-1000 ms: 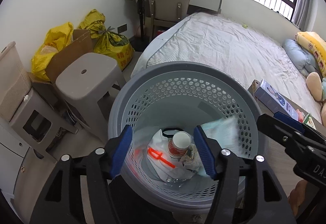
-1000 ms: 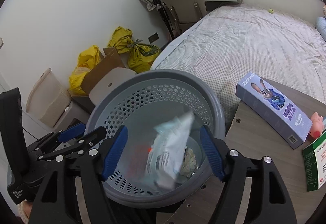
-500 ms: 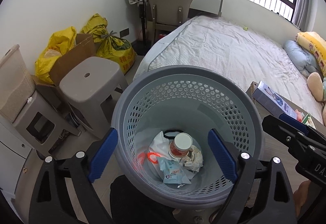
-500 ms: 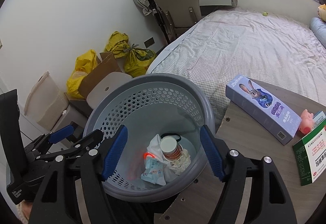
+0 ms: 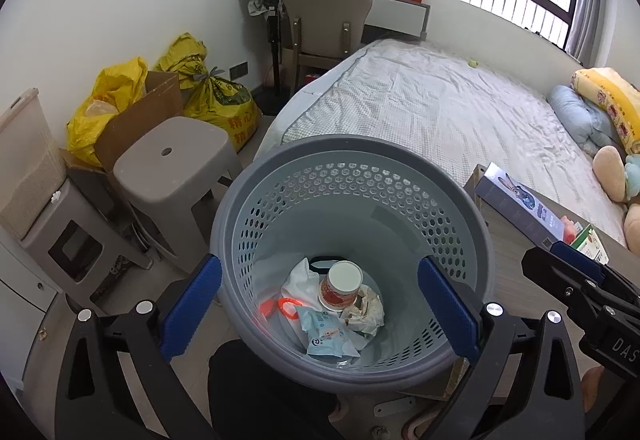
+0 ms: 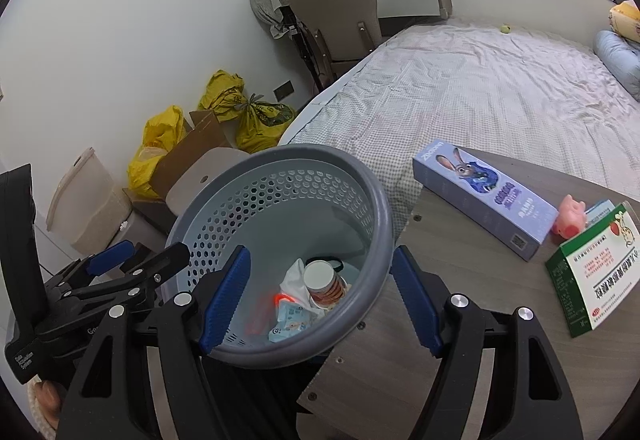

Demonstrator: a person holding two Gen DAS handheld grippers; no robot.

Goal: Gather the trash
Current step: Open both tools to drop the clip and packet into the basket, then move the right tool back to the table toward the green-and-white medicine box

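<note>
Dropped from the air, the pale blue plastic wrapper packet (image 5: 330, 336) now lies at the bottom of the round grey perforated bin (image 5: 280, 176).
Left gripper (image 5: 320, 310) jaws are opening wide, empty; right gripper (image 6: 320, 300) jaws are parted, empty. Light, crinkly, slippery: pinch an edge.

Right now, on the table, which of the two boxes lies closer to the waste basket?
The long lilac box with the cartoon rabbit lies closer to the grey waste basket. The green and white box sits farther, beyond the pink toy pig.
</note>
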